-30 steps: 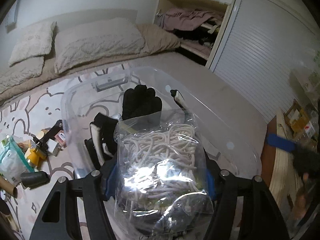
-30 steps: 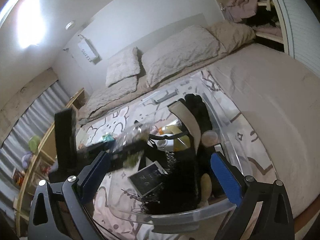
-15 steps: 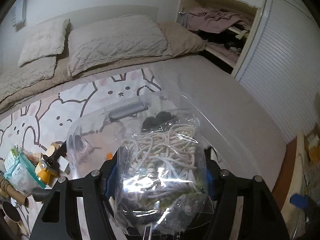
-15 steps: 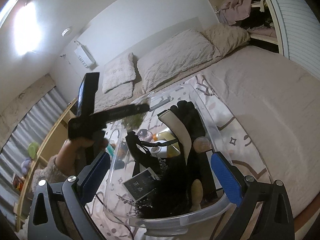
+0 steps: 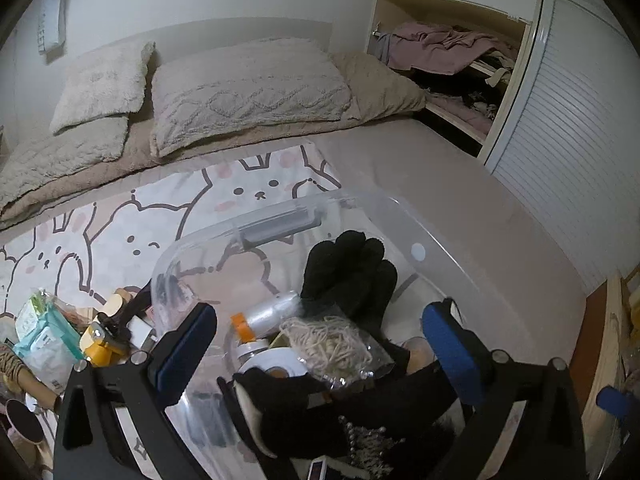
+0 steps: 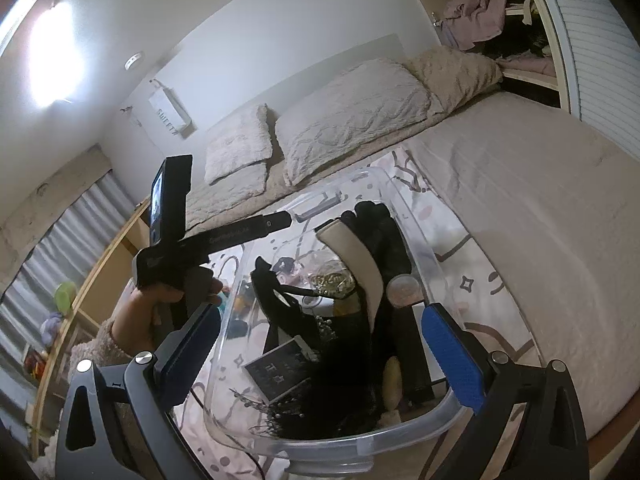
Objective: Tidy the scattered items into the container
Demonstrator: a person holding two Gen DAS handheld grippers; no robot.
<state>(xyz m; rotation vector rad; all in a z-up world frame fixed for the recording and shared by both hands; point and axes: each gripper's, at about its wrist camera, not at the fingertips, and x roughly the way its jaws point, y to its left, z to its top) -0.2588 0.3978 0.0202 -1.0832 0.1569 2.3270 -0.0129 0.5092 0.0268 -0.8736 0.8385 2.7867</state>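
Plastic, clear and glossy, forms the rounded container (image 5: 424, 236) we see from the left wrist, sitting on the bunny-print blanket (image 5: 140, 224) of the bed. Our left gripper (image 5: 318, 344) hangs above it with jaws spread wide and nothing between the blue pads. Below lies a crinkled transparent bag of cream cord (image 5: 336, 346), resting inside the container on a heap of dark items, beside a knitted black glove (image 5: 348, 276) and a foil tube with an orange cap (image 5: 264, 314). Outside the container's left wall we see scattered things on the blanket: a soft teal-and-white pouch (image 5: 44, 336) and a yellow tape dispenser (image 5: 100, 340).

From the right wrist, our right gripper (image 6: 320, 344) also has its jaws wide apart and empty, straddling the container's near rim (image 6: 320, 440). Inside we see the glove (image 6: 380, 224), a curved cream strip (image 6: 360, 256) and a small black card (image 6: 280, 372). To the left, a hand (image 6: 160, 300) holds the other gripper's black handle (image 6: 224, 236) over the container's edge.
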